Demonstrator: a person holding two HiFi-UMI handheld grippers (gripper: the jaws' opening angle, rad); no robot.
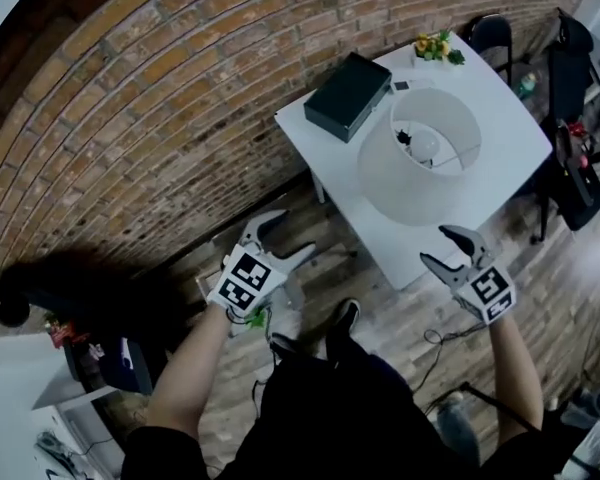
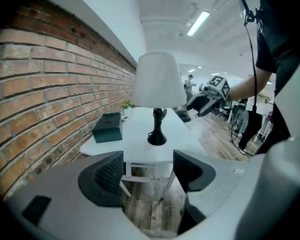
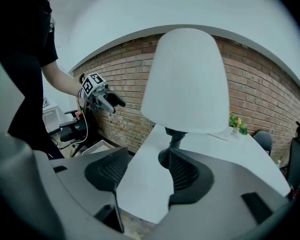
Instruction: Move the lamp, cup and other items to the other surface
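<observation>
While the left hand-held gripper point(image 1: 292, 234) and right hand-held gripper point(image 1: 440, 247) hang empty, jaws apart, short of the surface point(image 1: 510, 138), the lamp point(image 1: 400, 183) stands mid-surface beside a dark box point(image 1: 348, 95); best clamp the thin stem point(image 2: 158, 120) under the shade point(image 3: 187, 79), not the shade; lift upright.

Open-plan office or lab floor, not a home. Exposed brick wall point(image 1: 160, 98) down one side, wood-plank floor point(image 1: 410, 318), white ceiling with strip lights point(image 2: 197, 23). Plain white table point(image 1: 500, 158) beside the wall. Second white desk point(image 1: 20, 378) at lower left of the head view, clutter next to it. Black office chairs point(image 1: 492, 33) at the table's far end, and a swivel chair point(image 3: 72, 129) by the wall in the right gripper view. Loose cables point(image 1: 440, 336) on the floor. The left gripper view opens onto a long bright room with a person point(image 2: 190, 84) standing far back.
</observation>
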